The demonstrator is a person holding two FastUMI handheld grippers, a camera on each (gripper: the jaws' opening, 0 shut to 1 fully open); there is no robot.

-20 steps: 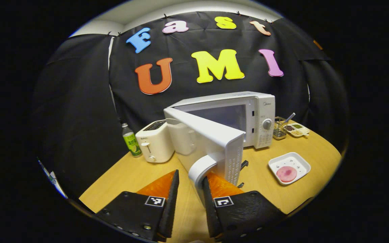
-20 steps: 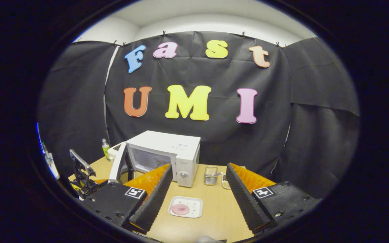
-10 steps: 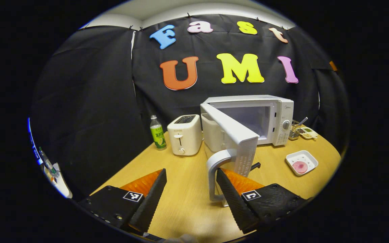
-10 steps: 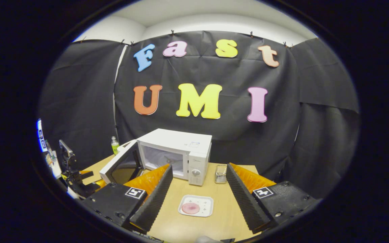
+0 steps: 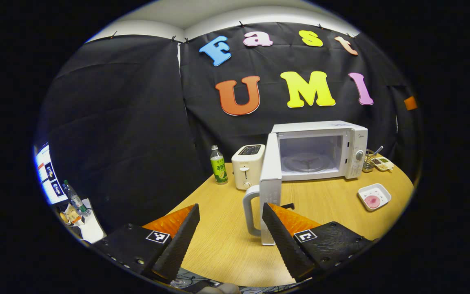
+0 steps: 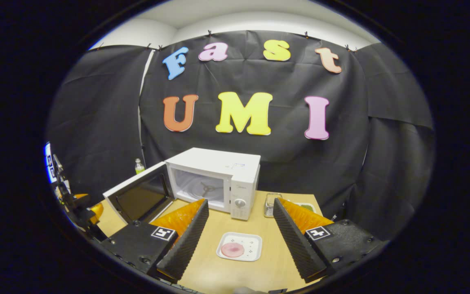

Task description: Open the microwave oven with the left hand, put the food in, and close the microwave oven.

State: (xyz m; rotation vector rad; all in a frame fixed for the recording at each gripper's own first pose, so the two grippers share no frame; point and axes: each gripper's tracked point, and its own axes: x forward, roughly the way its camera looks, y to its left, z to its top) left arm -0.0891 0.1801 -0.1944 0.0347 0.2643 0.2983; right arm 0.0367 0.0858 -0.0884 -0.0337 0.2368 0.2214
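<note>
My booth, with black cloth hanging all around

I am looking over a rounded wooden table (image 5: 227,241) standing against the black cloth wall (image 5: 129,122); a white ceiling strip (image 6: 259,20) is showing above, and a lit monitor (image 5: 45,173) is glowing at far left.

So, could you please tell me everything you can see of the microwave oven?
The boxy white microwave oven stands on the wooden table beside a white toaster. Its door, with a curved handle, is swung wide open; the cavity shows a turntable and no food. A knob sits on its right panel. Nothing grips it.
</note>
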